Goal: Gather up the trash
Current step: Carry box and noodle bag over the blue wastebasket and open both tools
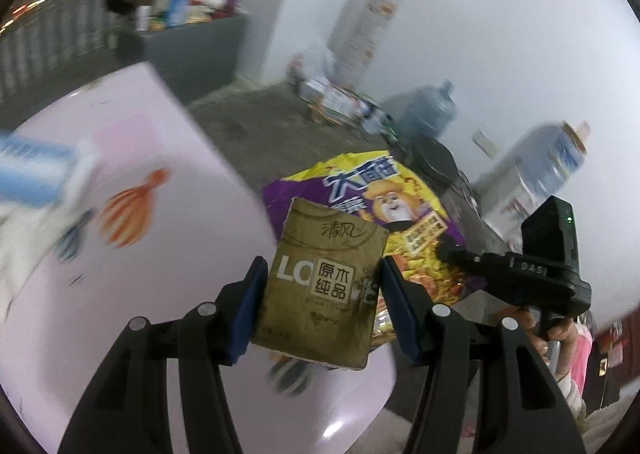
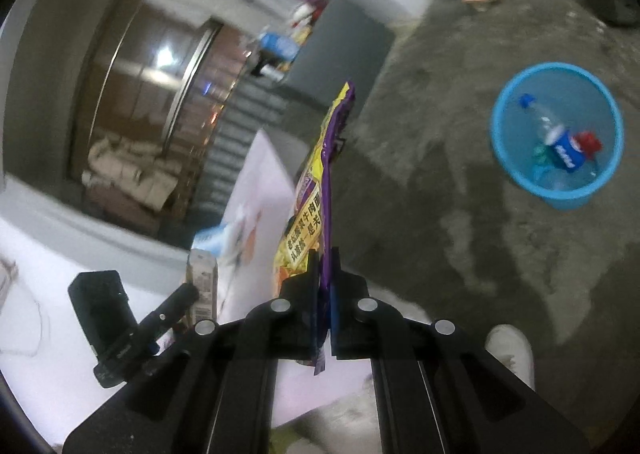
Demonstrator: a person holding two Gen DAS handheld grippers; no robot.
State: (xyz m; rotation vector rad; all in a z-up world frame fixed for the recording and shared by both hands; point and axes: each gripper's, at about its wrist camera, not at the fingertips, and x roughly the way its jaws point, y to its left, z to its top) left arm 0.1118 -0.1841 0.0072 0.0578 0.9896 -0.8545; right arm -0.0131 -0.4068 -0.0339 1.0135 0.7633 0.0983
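My left gripper [image 1: 324, 290] is shut on a gold-brown tissue packet [image 1: 324, 286] and holds it in the air past the edge of a pink table [image 1: 160, 254]. My right gripper [image 2: 325, 274] is shut on a purple and yellow snack bag [image 2: 320, 181], which stands upright between the pads. The bag also shows in the left wrist view [image 1: 384, 193], behind the tissue packet, with the right gripper [image 1: 444, 252] holding its right side. A blue trash bin [image 2: 516, 169] stands on the concrete floor at the right and holds a Pepsi bottle [image 2: 560, 141].
A blue and white box [image 1: 36, 169] and an orange print lie on the pink table. Water jugs [image 1: 432, 109] and a pile of boxes [image 1: 340, 101] stand by the white wall. A grey cabinet [image 1: 192, 41] with clutter stands behind. My white shoe [image 2: 510, 350] is on the floor.
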